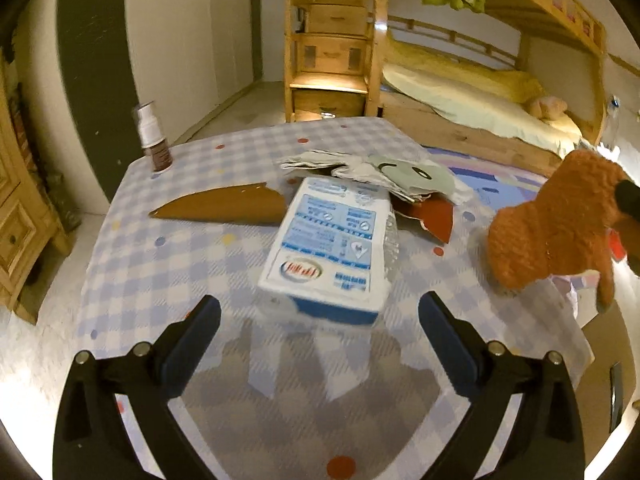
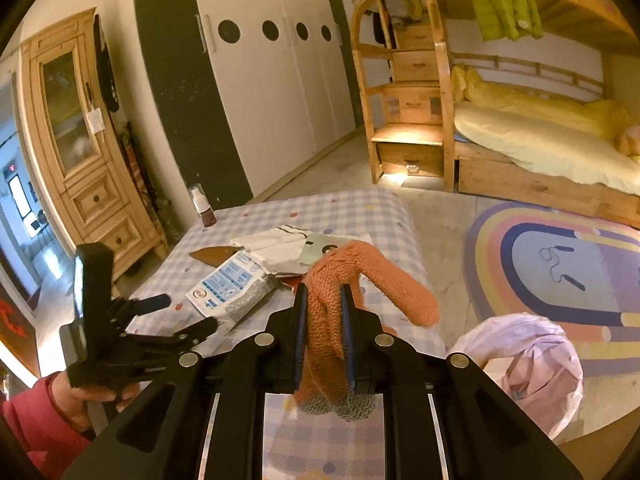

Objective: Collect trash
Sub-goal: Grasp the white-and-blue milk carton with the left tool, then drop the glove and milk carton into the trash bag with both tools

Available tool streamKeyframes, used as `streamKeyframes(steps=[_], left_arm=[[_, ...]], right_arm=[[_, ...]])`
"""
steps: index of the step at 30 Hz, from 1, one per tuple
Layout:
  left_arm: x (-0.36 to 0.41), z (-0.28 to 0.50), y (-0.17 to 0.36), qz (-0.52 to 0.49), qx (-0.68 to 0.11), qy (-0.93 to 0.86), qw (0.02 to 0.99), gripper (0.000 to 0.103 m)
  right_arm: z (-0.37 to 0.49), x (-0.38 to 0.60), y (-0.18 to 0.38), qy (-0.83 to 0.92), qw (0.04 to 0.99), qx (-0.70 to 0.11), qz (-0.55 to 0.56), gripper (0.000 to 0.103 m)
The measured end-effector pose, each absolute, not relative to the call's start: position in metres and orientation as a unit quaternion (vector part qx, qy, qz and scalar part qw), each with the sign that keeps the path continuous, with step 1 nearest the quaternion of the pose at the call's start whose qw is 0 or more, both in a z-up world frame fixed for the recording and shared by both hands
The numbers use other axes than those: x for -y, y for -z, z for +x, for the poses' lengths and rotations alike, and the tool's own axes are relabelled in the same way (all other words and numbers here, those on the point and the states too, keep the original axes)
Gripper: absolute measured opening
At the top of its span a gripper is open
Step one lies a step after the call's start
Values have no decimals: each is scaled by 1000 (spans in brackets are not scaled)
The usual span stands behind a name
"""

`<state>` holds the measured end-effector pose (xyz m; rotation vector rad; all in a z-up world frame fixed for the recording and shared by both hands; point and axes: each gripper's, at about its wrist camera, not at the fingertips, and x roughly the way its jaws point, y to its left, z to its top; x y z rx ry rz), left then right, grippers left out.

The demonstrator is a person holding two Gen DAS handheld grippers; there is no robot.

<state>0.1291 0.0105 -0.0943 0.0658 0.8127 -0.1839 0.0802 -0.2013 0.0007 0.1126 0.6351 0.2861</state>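
My left gripper (image 1: 320,316) is open and empty, hovering just short of a blue-and-white packet (image 1: 330,244) that lies on the checked tablecloth (image 1: 180,264). Beyond it lie a brown cardboard scrap (image 1: 224,210), crumpled papers (image 1: 360,170) and a red scrap (image 1: 438,220). My right gripper (image 2: 324,300) is shut on an orange knitted sock (image 2: 360,276) and holds it above the table's right side. The sock also shows in the left wrist view (image 1: 560,224). The packet (image 2: 232,286) and the left gripper (image 2: 160,312) show in the right wrist view.
A brown spray bottle (image 1: 154,138) stands at the table's far left corner. A pink-lined trash bin (image 2: 528,368) sits on the floor right of the table. A rainbow rug (image 2: 560,264), a bunk bed (image 2: 540,140) and wooden cabinets lie beyond.
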Motion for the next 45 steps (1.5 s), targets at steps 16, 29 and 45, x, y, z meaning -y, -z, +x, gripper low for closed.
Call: streamKeyframes(steps=[16, 29, 45], left_arm=[[0, 132, 100, 52, -409, 86, 907, 77], [-6, 41, 41, 4, -350, 128, 928, 74], [128, 61, 8, 65, -304, 249, 917, 75]], right_arm=[[72, 201, -4, -146, 938, -311, 54, 16], [48, 215, -17, -142, 944, -293, 62, 16], [26, 309, -11, -15, 955, -283, 83, 18]])
